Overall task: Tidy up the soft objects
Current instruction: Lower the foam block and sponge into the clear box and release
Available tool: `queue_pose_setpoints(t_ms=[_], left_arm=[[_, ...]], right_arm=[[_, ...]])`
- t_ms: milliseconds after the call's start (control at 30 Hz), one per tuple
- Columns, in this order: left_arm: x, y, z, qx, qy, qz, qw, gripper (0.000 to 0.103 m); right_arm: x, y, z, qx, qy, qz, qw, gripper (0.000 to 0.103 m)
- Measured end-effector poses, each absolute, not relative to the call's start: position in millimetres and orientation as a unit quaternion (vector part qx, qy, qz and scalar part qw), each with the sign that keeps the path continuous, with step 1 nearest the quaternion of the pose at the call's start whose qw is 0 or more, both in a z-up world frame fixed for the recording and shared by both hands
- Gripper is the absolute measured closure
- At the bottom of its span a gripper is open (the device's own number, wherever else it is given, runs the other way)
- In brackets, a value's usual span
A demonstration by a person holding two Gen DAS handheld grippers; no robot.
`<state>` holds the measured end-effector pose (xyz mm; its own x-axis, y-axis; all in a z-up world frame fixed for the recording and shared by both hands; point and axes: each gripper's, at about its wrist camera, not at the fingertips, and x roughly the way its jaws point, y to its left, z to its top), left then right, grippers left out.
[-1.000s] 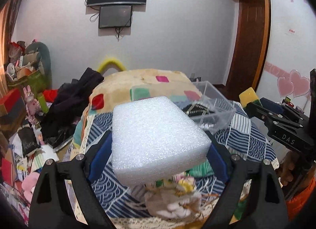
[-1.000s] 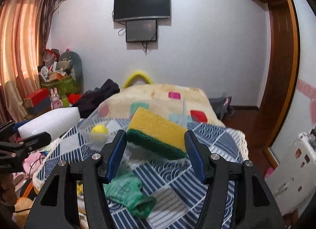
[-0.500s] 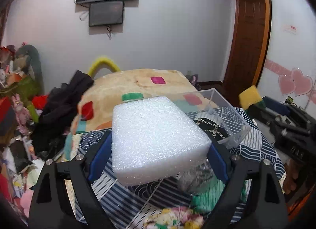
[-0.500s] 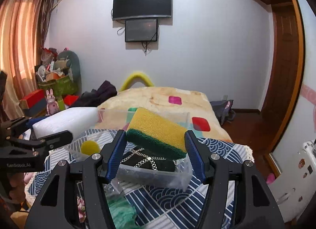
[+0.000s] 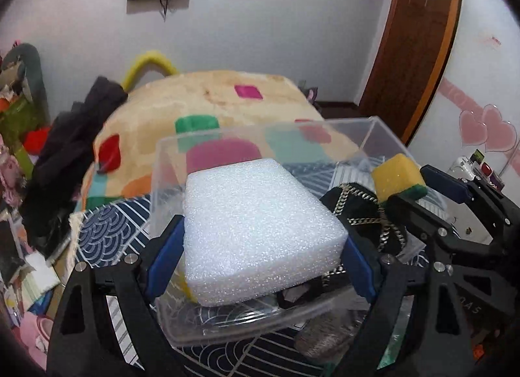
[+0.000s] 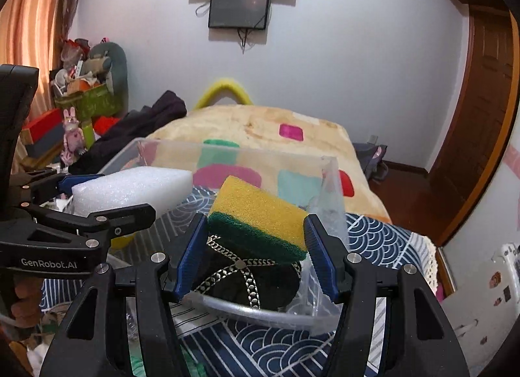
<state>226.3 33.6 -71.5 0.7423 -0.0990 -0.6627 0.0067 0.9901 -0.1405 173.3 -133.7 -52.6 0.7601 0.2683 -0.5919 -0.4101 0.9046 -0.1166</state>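
Observation:
My left gripper is shut on a white foam block and holds it over the left part of a clear plastic bin. The block also shows in the right wrist view. My right gripper is shut on a yellow and green sponge, held over the bin above a black cap with chain trim. The sponge and the cap show at the right of the left wrist view.
The bin stands on a blue patterned cloth over a table. A yellow ball lies in the bin under the left gripper. A bed with a patchwork blanket is behind. Clutter fills the floor at left.
Both grippers have moved forward and down over the clear bin, each still holding its object. The bin and cap now sit directly beneath them.

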Motion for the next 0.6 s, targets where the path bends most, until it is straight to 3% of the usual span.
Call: queue_pose_setpoints(t_ms=[300,600], left_arm=[[227,39,-77,-0.073,0.373,-0.028,0.925,0.008],[199,37,-50,-0.073,0.348,-0.025,0.934,0.005]], right_arm=[[172,-140,-52,-0.110,0.315,0.186,0.924,0.042],[147,-152,-22,-0.103,0.277,0.192,0.936,0.036]])
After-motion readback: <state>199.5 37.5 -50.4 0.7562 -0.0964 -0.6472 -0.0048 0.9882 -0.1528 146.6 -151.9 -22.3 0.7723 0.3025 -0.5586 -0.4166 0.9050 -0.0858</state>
